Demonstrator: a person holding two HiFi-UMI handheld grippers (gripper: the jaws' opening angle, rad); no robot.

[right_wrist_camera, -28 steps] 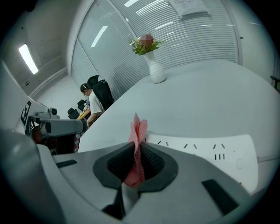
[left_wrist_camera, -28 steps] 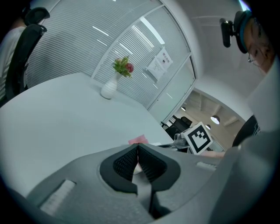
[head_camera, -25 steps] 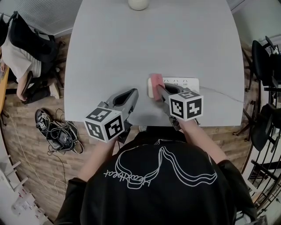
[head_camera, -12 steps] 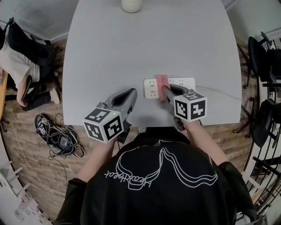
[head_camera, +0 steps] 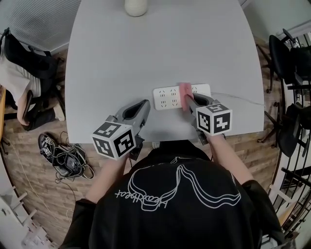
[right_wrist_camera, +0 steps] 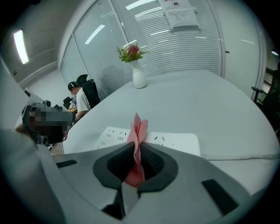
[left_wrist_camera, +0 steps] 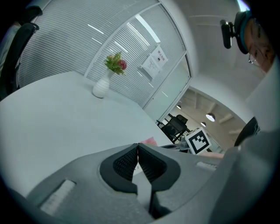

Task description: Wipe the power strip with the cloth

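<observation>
A white power strip [head_camera: 170, 97] [right_wrist_camera: 175, 141] lies flat near the table's front edge, its cord [head_camera: 238, 98] running off to the right. My right gripper [head_camera: 187, 98] [right_wrist_camera: 138, 146] is shut on a folded pink cloth [head_camera: 185, 90] [right_wrist_camera: 138, 131], which rests on the strip's right half. To the left of the strip, my left gripper [head_camera: 144, 104] [left_wrist_camera: 138, 148] hangs over the table with its jaws shut and nothing between them. The cloth's tip [left_wrist_camera: 150, 141] shows just past the left gripper's jaws.
A white vase [head_camera: 136, 7] [right_wrist_camera: 139, 78] [left_wrist_camera: 100, 88] with flowers stands at the far side of the grey table [head_camera: 160, 53]. A seated person [right_wrist_camera: 84, 100] and office chairs [head_camera: 290, 63] surround it. Shoes and cables [head_camera: 63, 153] lie on the wood floor at left.
My right gripper has dragged the pink cloth rightward along the power strip, from its left end to its right half. The left gripper has stayed put.
</observation>
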